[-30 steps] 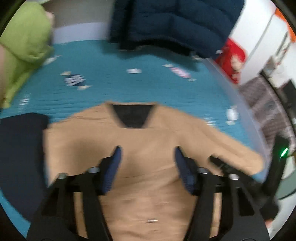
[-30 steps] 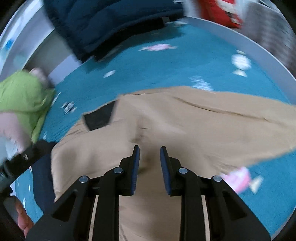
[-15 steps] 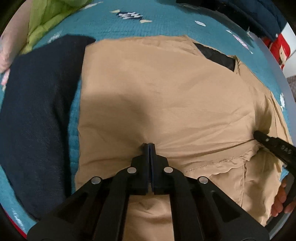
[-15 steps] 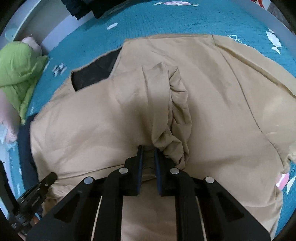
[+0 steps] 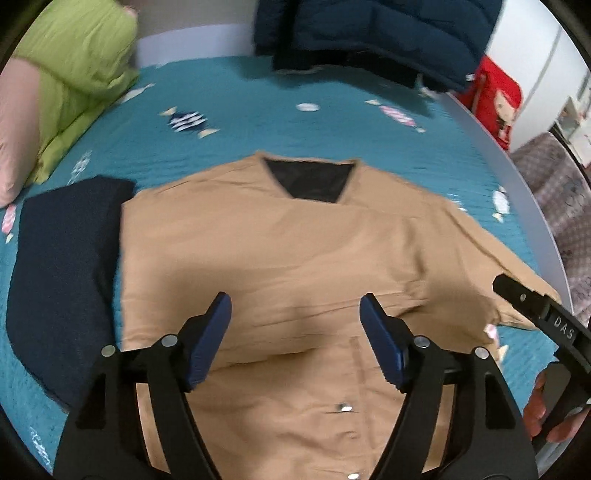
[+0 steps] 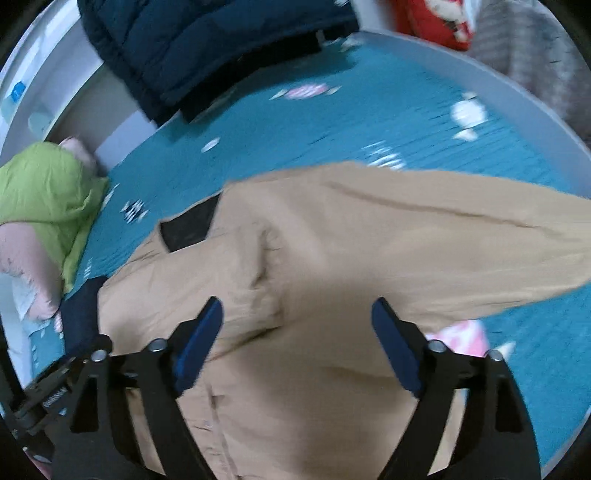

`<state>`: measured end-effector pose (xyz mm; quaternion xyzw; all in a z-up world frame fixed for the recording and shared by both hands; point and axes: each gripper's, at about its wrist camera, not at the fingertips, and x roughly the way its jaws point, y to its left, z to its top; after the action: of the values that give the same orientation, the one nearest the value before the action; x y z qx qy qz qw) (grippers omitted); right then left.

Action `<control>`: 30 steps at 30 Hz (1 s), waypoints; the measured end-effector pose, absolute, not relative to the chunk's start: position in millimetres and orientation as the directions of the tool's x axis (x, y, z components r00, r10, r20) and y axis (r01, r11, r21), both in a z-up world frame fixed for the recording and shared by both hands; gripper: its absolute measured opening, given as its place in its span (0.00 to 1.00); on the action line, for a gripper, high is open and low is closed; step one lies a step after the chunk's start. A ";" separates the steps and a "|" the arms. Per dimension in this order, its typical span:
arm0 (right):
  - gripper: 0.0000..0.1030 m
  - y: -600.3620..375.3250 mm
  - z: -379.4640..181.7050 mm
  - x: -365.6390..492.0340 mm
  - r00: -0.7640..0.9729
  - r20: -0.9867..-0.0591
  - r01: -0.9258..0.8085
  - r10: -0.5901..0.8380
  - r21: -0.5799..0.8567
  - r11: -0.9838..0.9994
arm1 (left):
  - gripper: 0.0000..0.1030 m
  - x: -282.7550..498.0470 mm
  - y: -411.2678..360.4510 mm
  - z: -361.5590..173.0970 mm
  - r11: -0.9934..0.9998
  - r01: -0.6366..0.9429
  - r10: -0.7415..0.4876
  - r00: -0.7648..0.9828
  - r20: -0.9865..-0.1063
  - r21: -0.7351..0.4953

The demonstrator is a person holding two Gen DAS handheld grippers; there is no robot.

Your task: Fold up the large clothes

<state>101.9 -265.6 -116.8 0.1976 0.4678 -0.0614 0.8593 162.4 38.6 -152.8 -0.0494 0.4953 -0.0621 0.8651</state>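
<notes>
The tan shirt (image 5: 288,258) lies flat on the bed (image 5: 229,99), collar away, so both left tongs (image 5: 295,325) and right tongs (image 6: 295,332) hover above it, opening wide and empty, ready to pinch a fold.

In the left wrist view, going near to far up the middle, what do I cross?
Left gripper, jaws opening with nothing between them → tan shirt → its black neck panel → teal bedspread → navy puffer jacket.
</notes>
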 end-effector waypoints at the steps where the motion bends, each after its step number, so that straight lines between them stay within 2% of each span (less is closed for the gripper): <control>1: 0.83 -275.0 -116.8 96.0 0.556 -0.828 0.310 0.069 0.283 0.908 | 0.71 160.6 32.7 -152.9 0.986 0.073 -0.165 0.500 -0.850 -0.148; 10: 0.83 -382.4 -140.3 42.2 0.519 -0.854 0.519 -0.034 0.283 0.807 | 0.71 152.6 -58.1 -168.0 0.965 0.224 -0.225 0.444 -0.868 -0.136; 21: 0.83 -532.8 -185.0 -2.2 0.451 -0.879 0.747 -0.157 0.275 0.606 | 0.68 170.6 -143.1 -185.0 0.942 0.309 -0.256 0.416 -0.872 -0.129; 24: 0.80 -560.4 -196.8 -4.3 0.464 -0.874 0.783 -0.142 0.330 0.528 | 0.57 182.9 -159.6 -188.7 0.936 0.319 -0.276 0.408 -0.870 -0.147; 26: 0.79 -568.7 -197.3 -4.4 0.508 -0.849 0.774 -0.143 0.378 0.507 | 0.39 193.7 -170.3 -193.5 0.935 0.320 -0.282 0.405 -0.870 -0.154; 27: 0.75 -571.9 -196.3 -1.7 0.531 -0.834 0.762 -0.148 0.394 0.514 | 0.36 197.6 -173.7 -195.3 0.933 0.321 -0.289 0.403 -0.868 -0.161; 29: 0.60 -574.8 -195.6 3.7 0.530 -0.831 0.765 -0.167 0.383 0.518 | 0.22 210.3 -181.7 -204.1 0.929 0.316 -0.313 0.388 -0.867 -0.193; 30: 0.45 -577.0 -196.6 7.6 0.535 -0.826 0.762 -0.175 0.383 0.523 | 0.18 219.1 -185.3 -212.3 0.926 0.304 -0.330 0.371 -0.868 -0.223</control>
<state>7.6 -577.0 -196.6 0.3873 0.3790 -0.2979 0.7859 219.1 -185.3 -212.3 -0.0126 0.5273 -0.1915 0.8277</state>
